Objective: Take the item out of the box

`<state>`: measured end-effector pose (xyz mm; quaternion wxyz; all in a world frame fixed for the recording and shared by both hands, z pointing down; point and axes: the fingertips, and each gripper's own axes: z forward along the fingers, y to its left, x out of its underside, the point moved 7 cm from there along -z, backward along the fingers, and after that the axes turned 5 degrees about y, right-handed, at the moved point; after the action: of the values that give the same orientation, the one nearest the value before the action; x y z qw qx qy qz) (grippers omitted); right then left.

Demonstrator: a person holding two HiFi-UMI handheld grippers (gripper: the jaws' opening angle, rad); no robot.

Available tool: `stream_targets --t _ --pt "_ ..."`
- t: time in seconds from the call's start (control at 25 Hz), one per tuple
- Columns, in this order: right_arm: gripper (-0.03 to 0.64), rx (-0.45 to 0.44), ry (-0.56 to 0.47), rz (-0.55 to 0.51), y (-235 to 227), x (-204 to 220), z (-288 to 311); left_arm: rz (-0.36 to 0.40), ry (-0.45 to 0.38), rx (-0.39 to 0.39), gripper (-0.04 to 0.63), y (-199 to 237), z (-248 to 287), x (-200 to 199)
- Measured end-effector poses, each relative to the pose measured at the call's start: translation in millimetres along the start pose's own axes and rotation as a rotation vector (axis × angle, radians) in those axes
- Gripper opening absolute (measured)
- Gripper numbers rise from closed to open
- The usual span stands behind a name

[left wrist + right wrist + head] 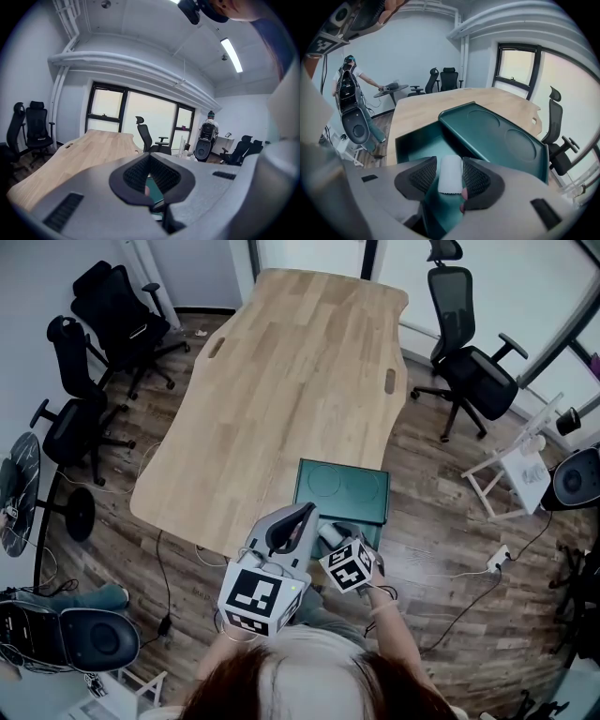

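Observation:
A dark green box (367, 532) stands at the near edge of the wooden table (281, 381), its lid (342, 488) swung back and lying flat. Inside lies a white roll-shaped item (451, 180), also seen from above as the white item (330, 533). My right gripper (450, 163) reaches down into the green box (417, 140), open, with the item between its pads and a narrow gap on each side. The right gripper (339, 542) shows its marker cube from above. My left gripper (302, 514) hovers beside the box, fingertips together. The left gripper (150, 157) holds nothing.
Black office chairs (103, 324) stand left of the table, another chair (469, 352) at the right. A white stand (511, 470) and a power strip with cables (497, 559) are on the floor at the right. A person (349, 89) stands far off.

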<state>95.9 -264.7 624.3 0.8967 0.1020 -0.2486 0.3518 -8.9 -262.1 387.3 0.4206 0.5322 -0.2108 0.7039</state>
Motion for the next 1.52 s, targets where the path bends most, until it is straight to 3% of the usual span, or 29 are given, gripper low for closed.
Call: stream_targets --t 0.68,1.52 --pt "0.216 -0.048 0.087 -0.022 3.6 11.1 33.8 -0.010 0.025 -0.022 0.008 7.7 2.4 4.9" --pt "0.199 0.026 0.049 0.011 10.6 5.8 22.6 0.009 0.011 -0.025 0.008 10.7 -22.4 6.6"
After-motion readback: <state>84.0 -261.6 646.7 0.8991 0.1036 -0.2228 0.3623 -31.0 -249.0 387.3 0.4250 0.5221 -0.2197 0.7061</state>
